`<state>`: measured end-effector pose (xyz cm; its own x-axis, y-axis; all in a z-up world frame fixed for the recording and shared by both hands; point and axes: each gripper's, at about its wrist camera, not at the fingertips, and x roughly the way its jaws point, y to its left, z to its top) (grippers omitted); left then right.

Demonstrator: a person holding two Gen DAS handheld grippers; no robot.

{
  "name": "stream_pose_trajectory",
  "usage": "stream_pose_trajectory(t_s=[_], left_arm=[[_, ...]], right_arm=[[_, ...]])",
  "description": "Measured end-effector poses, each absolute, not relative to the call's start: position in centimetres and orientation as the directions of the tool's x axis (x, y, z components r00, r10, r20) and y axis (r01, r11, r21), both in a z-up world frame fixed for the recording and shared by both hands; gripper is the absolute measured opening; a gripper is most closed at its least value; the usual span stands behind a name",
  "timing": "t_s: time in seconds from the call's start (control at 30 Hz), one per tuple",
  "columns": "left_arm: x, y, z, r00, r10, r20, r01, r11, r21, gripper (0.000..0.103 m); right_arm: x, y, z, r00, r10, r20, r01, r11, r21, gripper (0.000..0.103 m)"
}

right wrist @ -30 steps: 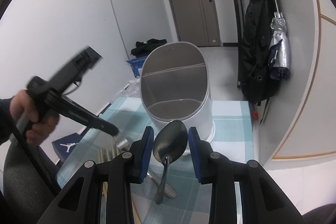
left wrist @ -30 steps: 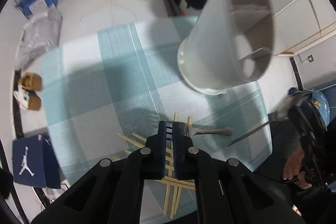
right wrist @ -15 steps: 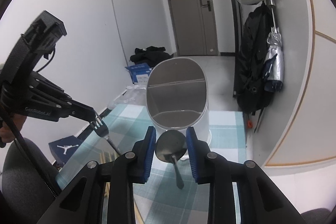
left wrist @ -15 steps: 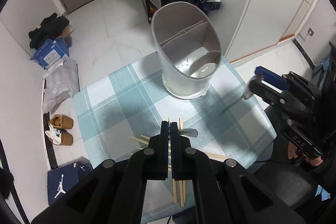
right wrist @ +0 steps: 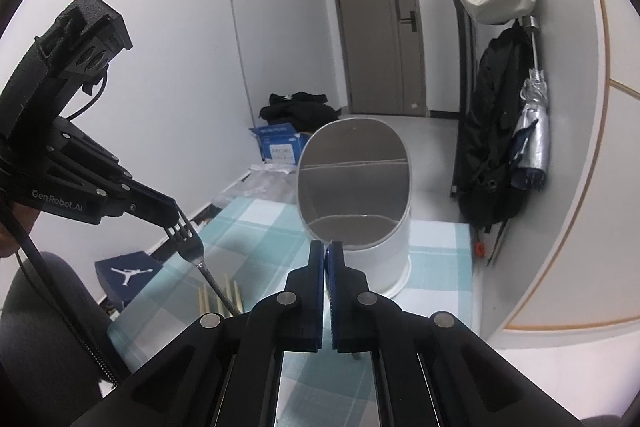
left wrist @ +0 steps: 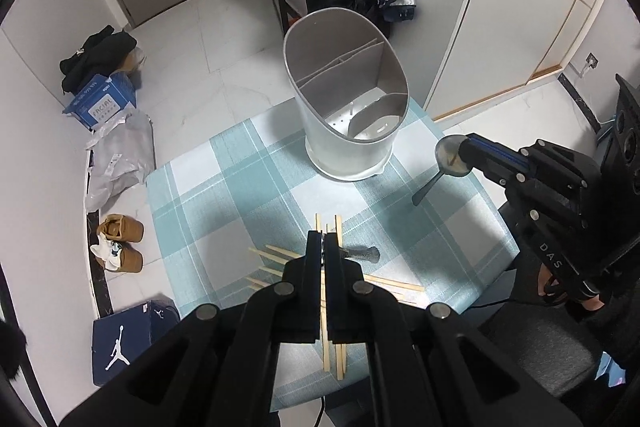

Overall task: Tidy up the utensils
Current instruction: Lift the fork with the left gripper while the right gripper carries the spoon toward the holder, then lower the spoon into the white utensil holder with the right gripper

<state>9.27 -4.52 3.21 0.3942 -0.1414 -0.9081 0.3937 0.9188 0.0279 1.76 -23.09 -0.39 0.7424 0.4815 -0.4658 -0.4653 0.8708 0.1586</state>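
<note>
Two grippers up, both loaded. My left gripper (left wrist: 323, 247) has its fingers pressed together on a fork (right wrist: 191, 245), pinched at the tines, handle slanting down toward the table. My right gripper (right wrist: 327, 259) is clamped flat on a spoon (left wrist: 450, 159) by the bowl, handle hanging down and left of the fingers, clear of the cloth. Landmark is the grey utensil holder (left wrist: 348, 99): oval, upright, divider walls inside, sitting at the far side of the checked teal tablecloth (left wrist: 224, 195). Spoon is just right of the holder, near its base level, not touching it. In the right wrist view the holder is dead ahead of my right fingers, and the fork is well left of it. Wooden chopsticks (left wrist: 334, 307) lie scattered and crossed on the cloth on the near side of the holder, directly under my left fingers. One more metal handle (left wrist: 362, 254) lies among them; type unclear.
</note>
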Motion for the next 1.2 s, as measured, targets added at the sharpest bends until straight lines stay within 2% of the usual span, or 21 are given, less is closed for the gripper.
stream_pose_trajectory(t_s=[0.43,0.67,1.2], left_arm=[[9.0,-4.8,3.5,0.394,-0.134,-0.909,0.398,0.916,0.038,0.0],[8.8,-4.8,4.9,0.395,-0.153,-0.906,0.413,0.91,0.026,0.0],[11.3,-5.1,16.7,0.505,-0.212,-0.837,0.458,0.887,0.052,0.0]], right_arm=[[2.8,-24.9,0.2,0.718,0.526,-0.456,-0.45,0.851,0.272,0.001],[2.7,-25.5,2.4,0.702,0.566,-0.431,-0.464,0.824,0.327,0.001],[5.6,-26.0,13.7,0.695,0.631,-0.345,-0.533,0.774,0.34,0.001]])
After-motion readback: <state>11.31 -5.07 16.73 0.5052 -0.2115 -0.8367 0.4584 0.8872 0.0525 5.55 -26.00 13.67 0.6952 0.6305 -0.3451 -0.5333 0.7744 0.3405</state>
